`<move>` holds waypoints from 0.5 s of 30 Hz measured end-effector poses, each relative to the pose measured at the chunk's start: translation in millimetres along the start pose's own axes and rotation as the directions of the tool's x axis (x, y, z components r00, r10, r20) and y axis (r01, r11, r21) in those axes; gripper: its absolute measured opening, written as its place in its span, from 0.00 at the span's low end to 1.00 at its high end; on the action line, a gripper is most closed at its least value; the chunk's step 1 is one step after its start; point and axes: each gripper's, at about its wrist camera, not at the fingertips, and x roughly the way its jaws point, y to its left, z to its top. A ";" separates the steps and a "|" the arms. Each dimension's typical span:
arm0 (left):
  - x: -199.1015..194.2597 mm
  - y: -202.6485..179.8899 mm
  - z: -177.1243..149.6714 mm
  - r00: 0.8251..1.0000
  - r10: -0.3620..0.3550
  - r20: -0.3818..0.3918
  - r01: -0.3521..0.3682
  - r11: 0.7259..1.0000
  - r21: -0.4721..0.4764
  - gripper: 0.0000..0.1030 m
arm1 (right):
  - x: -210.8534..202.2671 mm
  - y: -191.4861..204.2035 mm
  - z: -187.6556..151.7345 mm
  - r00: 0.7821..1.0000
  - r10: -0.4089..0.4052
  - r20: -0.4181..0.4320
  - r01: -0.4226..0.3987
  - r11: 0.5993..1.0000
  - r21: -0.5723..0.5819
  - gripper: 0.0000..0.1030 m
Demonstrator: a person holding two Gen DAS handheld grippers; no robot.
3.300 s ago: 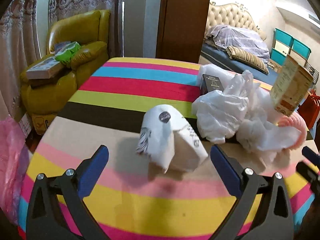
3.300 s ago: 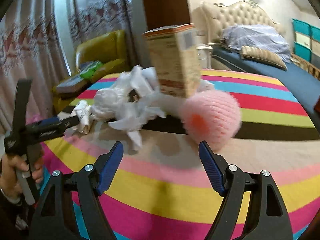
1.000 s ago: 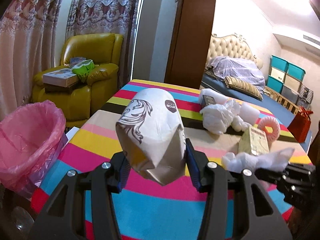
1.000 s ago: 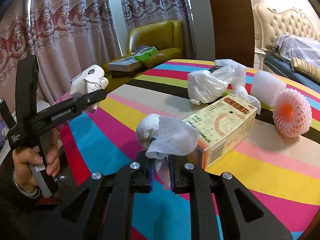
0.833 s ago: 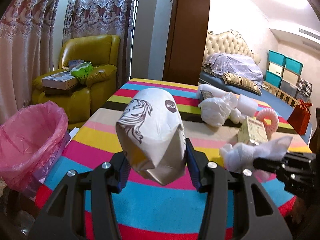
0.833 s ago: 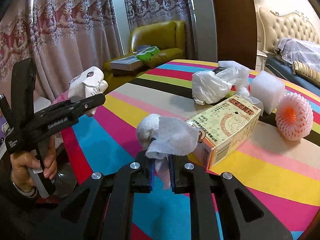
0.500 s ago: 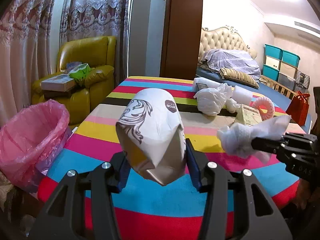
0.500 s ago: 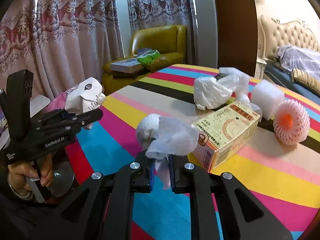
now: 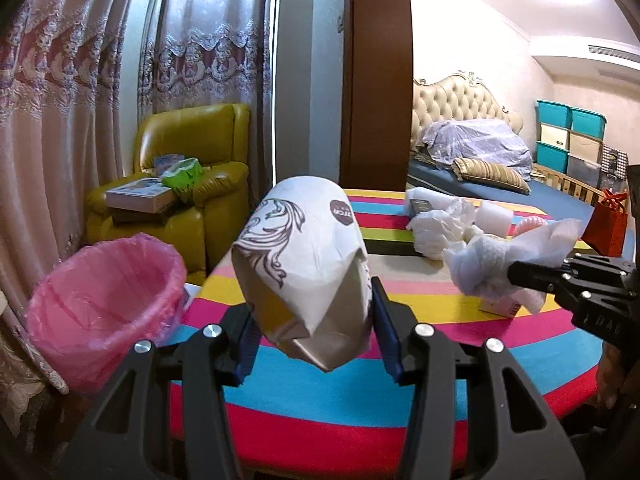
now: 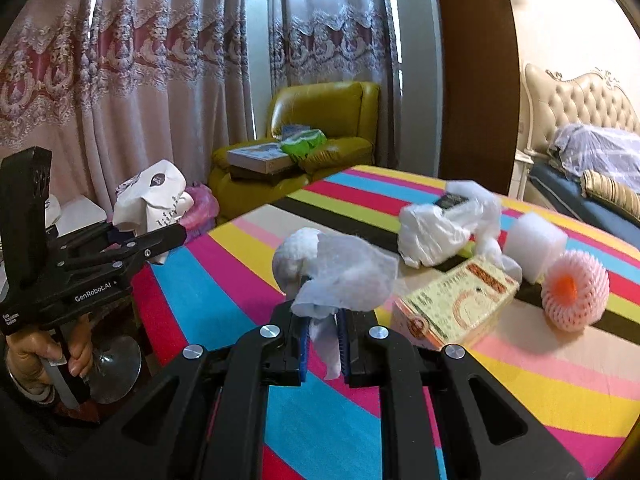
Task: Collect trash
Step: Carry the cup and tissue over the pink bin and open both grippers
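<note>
Striped table [image 9: 320,396]: round top in bands of red, blue, pink, yellow and black, filling the near and middle ground of both my wrist views. Yellow leather armchair [image 9: 200,184]: far left beyond the table, against the lace curtains, with a flat box and a green packet on its seat and arm. Bin with pink liner [image 9: 100,304]: on the floor just off the table's left edge, mouth open, nearer than the armchair. Crumpled paper bag [image 9: 304,264]: white with a brown swirl print and a round dark label, clamped between the blue pads of my left gripper [image 9: 312,332] and carried in the air over the near left part of the table, to the right of the bin. Yellow printed carton [image 10: 456,304]: lying on its side on the table, just right of my right gripper [image 10: 322,340]. White plastic bag [image 10: 440,228]: bunched up on the far side of the table, a small dark box partly wrapped in it. Pink foam fruit net [image 10: 576,292]: at the right of the table, orange showing at its centre, next to a white foam block [image 10: 532,244]. Wad of white tissue [image 10: 336,276]: pinched in my right gripper, jaws drawn almost together on its tail, held clear of the tabletop. My hand [image 10: 44,356]: wrapped round the left gripper's handle, low at the left.
</note>
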 end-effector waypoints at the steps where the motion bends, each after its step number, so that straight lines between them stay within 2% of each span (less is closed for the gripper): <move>1: -2.7 2.8 0.2 1.000 0.004 0.002 -0.004 1.000 -0.003 0.47 | 0.5 3.0 2.2 1.000 0.003 0.005 -0.003 1.000 -0.005 0.13; 15: -35.4 84.1 8.0 0.993 0.119 0.008 -0.118 0.992 -0.050 0.47 | 46.5 48.1 46.9 0.990 0.140 0.020 -0.140 0.989 -0.042 0.13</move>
